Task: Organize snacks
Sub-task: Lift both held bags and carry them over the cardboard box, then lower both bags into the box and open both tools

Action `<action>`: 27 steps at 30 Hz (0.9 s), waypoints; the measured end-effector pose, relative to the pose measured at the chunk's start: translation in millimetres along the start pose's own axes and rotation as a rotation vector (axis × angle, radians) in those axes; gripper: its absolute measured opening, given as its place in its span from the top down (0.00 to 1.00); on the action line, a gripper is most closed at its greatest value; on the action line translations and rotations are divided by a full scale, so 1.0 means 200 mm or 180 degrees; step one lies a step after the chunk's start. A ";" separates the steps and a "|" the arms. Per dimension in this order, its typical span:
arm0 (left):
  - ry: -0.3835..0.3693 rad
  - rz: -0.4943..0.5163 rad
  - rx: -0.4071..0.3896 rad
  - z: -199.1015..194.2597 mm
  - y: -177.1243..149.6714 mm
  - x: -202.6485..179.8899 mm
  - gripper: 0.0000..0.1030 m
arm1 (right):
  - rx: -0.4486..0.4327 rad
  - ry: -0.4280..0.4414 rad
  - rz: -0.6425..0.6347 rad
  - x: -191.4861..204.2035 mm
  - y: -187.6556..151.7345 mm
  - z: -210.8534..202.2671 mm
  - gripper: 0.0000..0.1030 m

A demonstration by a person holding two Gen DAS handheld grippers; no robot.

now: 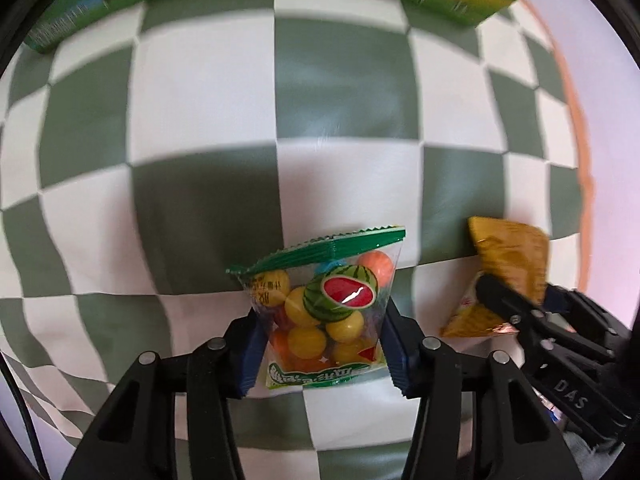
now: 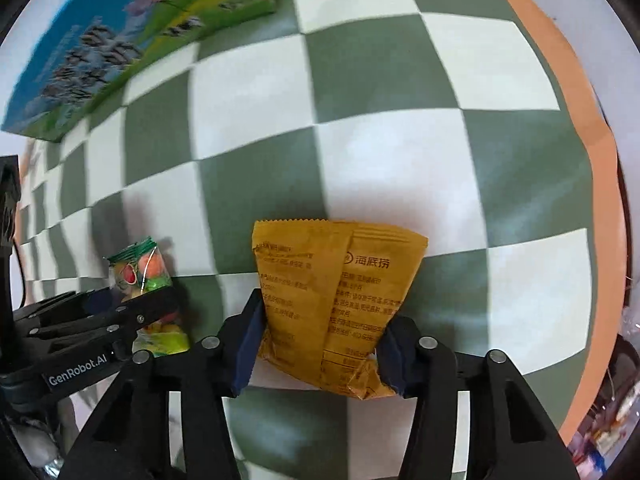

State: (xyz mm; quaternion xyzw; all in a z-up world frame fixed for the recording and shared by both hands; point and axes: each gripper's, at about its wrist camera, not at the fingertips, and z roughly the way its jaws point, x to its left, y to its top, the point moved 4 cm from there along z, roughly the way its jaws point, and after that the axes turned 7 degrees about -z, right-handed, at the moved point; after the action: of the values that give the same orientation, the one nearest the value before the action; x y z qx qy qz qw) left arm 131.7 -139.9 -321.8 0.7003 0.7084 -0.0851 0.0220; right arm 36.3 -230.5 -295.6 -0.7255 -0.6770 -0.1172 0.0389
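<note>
Gripping candy bag [image 1: 326,312], left tool [image 1: 320,350], right tool [image 2: 320,354] clamping yellow packet [image 2: 332,300]

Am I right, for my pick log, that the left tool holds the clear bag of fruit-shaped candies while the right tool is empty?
Not quite. The left tool does hold the candy bag, but the right tool is shut on a yellow snack packet, as the right wrist view shows.

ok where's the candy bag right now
The candy bag is clamped in the left hand-held gripper above the checkered cloth, left of the yellow packet.

Left tool [image 1: 320,344], right tool [image 2: 318,344] clamped, seemingly side-by-side.
</note>
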 end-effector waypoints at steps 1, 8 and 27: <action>-0.0033 0.0024 -0.0063 -0.07 0.01 0.00 0.53 | -0.0037 0.0061 -0.0005 0.02 0.01 -0.03 0.48; -0.0249 0.0167 -0.0737 -0.70 0.26 -0.01 0.53 | -0.0567 0.0556 -0.0261 0.24 0.27 -0.52 0.48; 0.0294 -0.0209 -0.0860 -0.85 1.27 0.50 0.51 | -0.0532 0.0629 -0.0884 0.85 1.31 -0.43 0.44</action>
State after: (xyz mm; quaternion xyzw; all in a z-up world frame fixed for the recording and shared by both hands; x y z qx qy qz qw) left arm 397.0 -13.2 -192.2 0.6705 0.7363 0.0427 0.0806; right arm 295.4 -103.6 -148.3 -0.6108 -0.7514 -0.2480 0.0284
